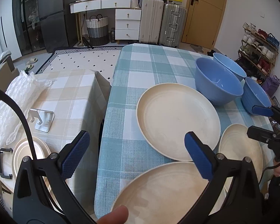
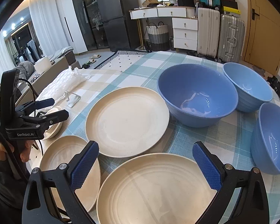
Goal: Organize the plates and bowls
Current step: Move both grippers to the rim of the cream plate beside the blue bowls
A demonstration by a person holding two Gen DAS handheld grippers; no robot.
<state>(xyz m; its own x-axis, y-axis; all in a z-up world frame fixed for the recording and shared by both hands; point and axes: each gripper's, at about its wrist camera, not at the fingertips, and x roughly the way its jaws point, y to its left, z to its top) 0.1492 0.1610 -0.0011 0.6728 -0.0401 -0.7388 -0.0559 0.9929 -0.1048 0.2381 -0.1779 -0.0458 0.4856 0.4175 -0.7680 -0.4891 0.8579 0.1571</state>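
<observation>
Three cream plates lie on the teal checked table: a middle plate (image 1: 177, 119) (image 2: 127, 121), one below my left gripper (image 1: 168, 192) (image 2: 69, 166), and one below my right gripper (image 2: 155, 188) (image 1: 240, 149). Behind them stand a large blue bowl (image 1: 218, 82) (image 2: 196, 93) and two smaller blue bowls, one far (image 1: 229, 63) (image 2: 248, 85) and one near the right edge (image 1: 255, 95) (image 2: 270, 138). My left gripper (image 1: 138, 149) (image 2: 54, 109) is open and holds nothing. My right gripper (image 2: 146, 160) (image 1: 257, 121) is open too, and nothing sits between its fingers.
A lower beige checked table (image 1: 71, 97) adjoins on the left. It carries stacked cream plates (image 1: 31, 156) (image 2: 54, 127), a white stand (image 1: 43, 119) and bubble wrap (image 1: 18, 97). Suitcases, drawers and a shoe rack (image 1: 259, 50) stand beyond the table.
</observation>
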